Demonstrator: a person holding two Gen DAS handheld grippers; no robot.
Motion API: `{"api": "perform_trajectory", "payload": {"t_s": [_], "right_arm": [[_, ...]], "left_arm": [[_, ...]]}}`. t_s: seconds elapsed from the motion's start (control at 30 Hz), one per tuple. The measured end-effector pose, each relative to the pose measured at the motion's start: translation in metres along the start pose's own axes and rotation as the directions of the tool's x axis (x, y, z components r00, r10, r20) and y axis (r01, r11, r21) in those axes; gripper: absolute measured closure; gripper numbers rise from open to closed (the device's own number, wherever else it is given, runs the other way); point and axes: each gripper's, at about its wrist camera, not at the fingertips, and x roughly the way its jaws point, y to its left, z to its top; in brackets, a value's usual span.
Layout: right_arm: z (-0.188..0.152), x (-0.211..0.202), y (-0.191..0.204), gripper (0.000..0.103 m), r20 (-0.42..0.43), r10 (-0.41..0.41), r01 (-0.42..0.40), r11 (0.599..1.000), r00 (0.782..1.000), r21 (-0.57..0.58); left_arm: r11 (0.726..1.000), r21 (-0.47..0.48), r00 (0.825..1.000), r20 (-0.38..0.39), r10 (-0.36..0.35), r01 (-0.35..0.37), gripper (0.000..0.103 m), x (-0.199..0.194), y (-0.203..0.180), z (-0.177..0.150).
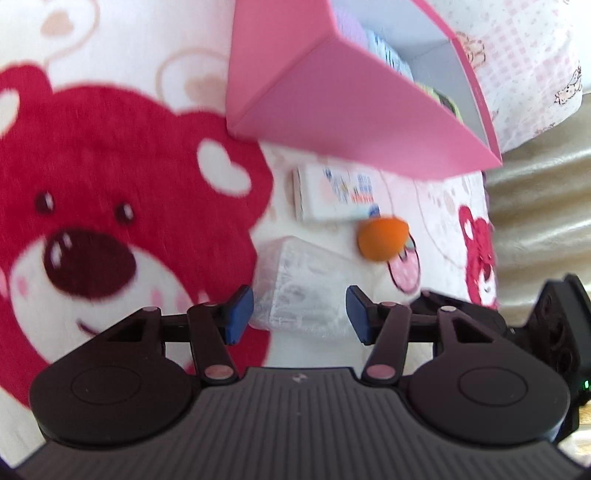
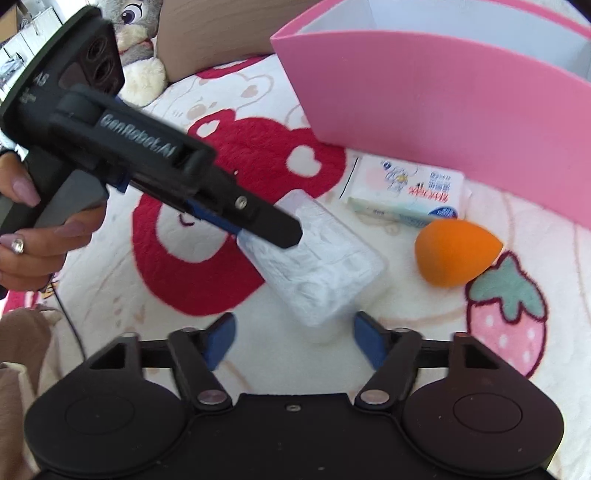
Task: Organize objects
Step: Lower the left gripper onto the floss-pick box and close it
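Observation:
A clear plastic pack of white cotton items (image 1: 306, 288) (image 2: 321, 266) lies on the bear-print blanket. My left gripper (image 1: 299, 314) is open, its blue pads on either side of the pack's near end; it also shows in the right wrist view (image 2: 269, 229), reaching the pack from the left. My right gripper (image 2: 293, 343) is open and empty, just short of the pack. An orange teardrop sponge (image 1: 382, 238) (image 2: 450, 254) and a white tissue packet (image 1: 332, 192) (image 2: 406, 190) lie beside the pack, in front of a pink box (image 1: 332, 110) (image 2: 443, 99).
The pink box holds several small items (image 1: 391, 55). A grey plush toy (image 2: 136, 40) and a brown headboard (image 2: 221, 33) stand at the blanket's far edge. A checked pillow (image 1: 524, 66) lies behind the box.

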Motion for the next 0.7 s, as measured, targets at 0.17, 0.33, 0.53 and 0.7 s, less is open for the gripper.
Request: {"api": "perform_trajectory", "payload": {"t_s": [0.17,0.33,0.53,0.7], "right_arm": [[-0.001,0.004,0.0,0.019,0.02,-0.02,0.019,0.999,1.0,0.032],[-0.005,0.009,0.004,0.018,0.069,-0.065,0.061,0.997,0.996,0.05],[-0.007,0.012,0.007,0.017,0.107,-0.114,0.105,0.991,0.988,0.087],[-0.008,0.018,0.009,0.011,0.127,-0.145,0.132,0.986,0.981,0.106]], "left_arm": [[0.999,0.023,0.999,0.011,0.048,-0.048,0.05,0.005,-0.006,-0.007],[0.989,0.073,0.989,0.084,0.118,-0.125,0.06,0.004,-0.013,-0.011],[0.991,0.056,0.989,0.091,0.117,-0.123,0.064,0.003,-0.016,-0.018],[0.992,0.031,0.986,0.118,0.121,-0.126,0.063,0.006,-0.017,-0.026]]}}
